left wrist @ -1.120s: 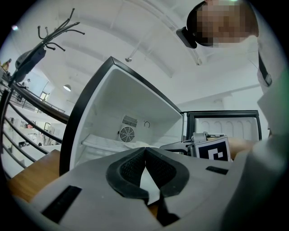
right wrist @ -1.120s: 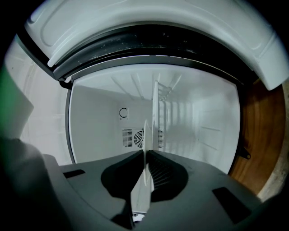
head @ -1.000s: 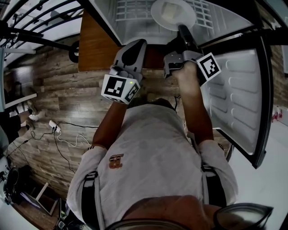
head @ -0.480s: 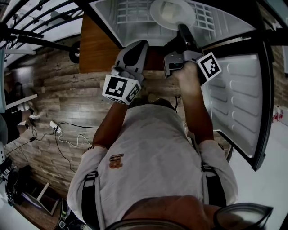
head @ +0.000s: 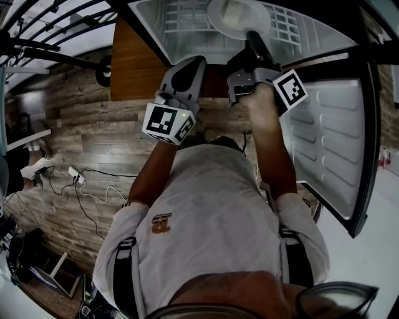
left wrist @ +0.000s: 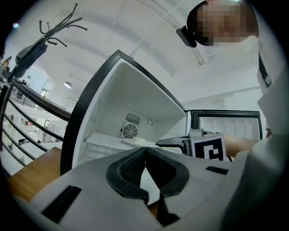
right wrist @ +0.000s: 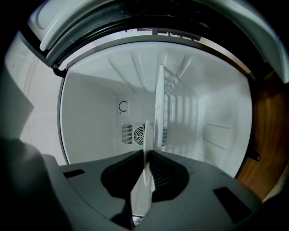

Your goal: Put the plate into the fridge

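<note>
Where the head view looks steeply down over the person's (head: 212,218) shoulders, both arms reach toward an open fridge (head: 187,34).

Item 1, plate (head: 239,15): white, round, flat side up in the head view. It sits inside the fridge cavity over a white wire shelf (head: 177,12). Whether it rests on that shelf or hangs just above it is hard to tell from these angles. In the right gripper view the plate (right wrist: 143,176) appears edge-on as a thin white line.

Item 2, right tool (head: 252,38): clamped on the near rim of the plate. In its own view the right tool (right wrist: 146,155) has both dark pads pressed against the plate's two faces.

Item 3, left tool (head: 189,65): held just beside the right one, outside the fridge opening. In its own view the left tool (left wrist: 144,151) has its pad tips meeting with nothing between them. Its marker cube (head: 165,121) faces the head camera.

Item 4, fridge (right wrist: 90,117): white interior, with a round fan grille (right wrist: 135,133) on the back wall. The door (head: 330,137) is swung wide at the person's right.

Item 5, surroundings: a plank floor (head: 81,131) with loose cables (head: 93,187) at the person's left.
</note>
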Demonstrator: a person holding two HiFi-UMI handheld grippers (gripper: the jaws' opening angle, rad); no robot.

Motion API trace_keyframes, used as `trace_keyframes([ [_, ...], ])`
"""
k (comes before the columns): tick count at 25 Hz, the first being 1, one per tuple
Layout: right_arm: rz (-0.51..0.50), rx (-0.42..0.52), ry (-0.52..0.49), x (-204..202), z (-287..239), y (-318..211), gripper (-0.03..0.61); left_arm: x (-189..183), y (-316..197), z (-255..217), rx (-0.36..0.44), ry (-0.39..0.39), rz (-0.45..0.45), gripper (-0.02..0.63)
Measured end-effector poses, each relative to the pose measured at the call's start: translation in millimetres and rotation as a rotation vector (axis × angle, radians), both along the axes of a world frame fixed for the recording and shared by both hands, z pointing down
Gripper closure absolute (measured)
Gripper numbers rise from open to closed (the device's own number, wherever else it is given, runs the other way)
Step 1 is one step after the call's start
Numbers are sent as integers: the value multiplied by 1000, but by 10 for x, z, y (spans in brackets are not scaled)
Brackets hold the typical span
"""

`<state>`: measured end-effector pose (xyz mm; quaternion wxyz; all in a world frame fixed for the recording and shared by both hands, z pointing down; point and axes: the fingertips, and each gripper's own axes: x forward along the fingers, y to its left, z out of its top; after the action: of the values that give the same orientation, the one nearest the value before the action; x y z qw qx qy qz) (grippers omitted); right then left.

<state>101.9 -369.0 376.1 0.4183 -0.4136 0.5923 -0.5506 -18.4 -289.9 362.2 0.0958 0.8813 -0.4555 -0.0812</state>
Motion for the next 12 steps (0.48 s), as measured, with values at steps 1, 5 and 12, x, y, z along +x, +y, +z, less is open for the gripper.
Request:
trace_keyframes([
  [1, -3, -2, 4, -3, 11, -1, 535, 2, 0, 5, -1, 1, -1, 595],
  [5, -12, -16, 19, -12, 36, -1, 535, 19, 1, 5, -6, 4, -3, 595],
  [12, -33, -19, 64, -26, 51, -8, 535, 33, 12, 41, -12, 5, 0, 595],
])
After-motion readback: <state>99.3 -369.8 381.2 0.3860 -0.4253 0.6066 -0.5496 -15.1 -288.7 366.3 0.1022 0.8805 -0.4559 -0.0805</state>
